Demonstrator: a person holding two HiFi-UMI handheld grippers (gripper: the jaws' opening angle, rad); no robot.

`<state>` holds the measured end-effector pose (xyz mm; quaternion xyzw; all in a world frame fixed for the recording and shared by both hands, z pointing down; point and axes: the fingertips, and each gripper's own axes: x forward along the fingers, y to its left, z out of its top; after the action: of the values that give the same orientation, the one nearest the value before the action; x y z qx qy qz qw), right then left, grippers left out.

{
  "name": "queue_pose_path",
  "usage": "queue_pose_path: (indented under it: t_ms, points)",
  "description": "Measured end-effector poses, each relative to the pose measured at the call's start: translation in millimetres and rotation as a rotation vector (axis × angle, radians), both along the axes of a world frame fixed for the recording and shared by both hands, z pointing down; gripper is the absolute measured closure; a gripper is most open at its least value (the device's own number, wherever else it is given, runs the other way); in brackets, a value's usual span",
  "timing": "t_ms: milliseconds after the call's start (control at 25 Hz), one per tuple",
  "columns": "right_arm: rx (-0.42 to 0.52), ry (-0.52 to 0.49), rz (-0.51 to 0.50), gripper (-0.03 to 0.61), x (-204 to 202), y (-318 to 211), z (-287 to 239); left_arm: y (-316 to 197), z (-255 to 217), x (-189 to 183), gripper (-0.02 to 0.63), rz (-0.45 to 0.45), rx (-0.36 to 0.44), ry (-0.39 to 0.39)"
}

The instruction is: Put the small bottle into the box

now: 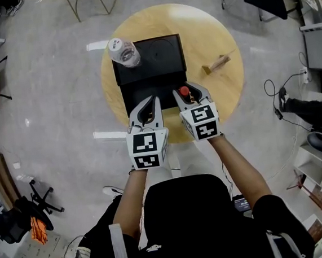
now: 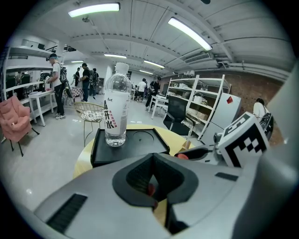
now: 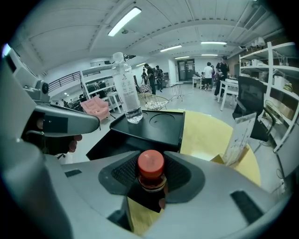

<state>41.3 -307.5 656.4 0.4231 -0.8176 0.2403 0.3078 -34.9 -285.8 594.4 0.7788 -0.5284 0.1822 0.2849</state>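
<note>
Holding the small red-capped bottle [image 3: 150, 172] upright, the right gripper [image 1: 187, 93] is clamped on its neck over the near part of the black box [image 1: 160, 60], apparently positioned for lowering. The left gripper [image 1: 148, 112] hangs alongside, closed and empty.

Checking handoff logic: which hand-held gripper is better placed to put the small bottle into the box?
Right: the right hand-held gripper holds the small bottle at the black box; the left hand-held gripper is shut, empty.
</note>
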Motion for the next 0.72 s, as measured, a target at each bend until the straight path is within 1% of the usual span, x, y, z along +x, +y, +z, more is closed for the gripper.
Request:
queue_pose_path:
  t_ms: [520, 720]
  points:
    - [-0.007, 0.025, -0.009, 0.428, 3.7, 7.4, 12.2, 2.7, 4.6, 2.6, 0.606, 0.004, -0.004, 0.006]
    - [0.011, 0.039, -0.026, 0.428, 3.5, 11.3, 13.1, 5.5, 3.0, 0.5, 0.606, 0.0, -0.002, 0.004]
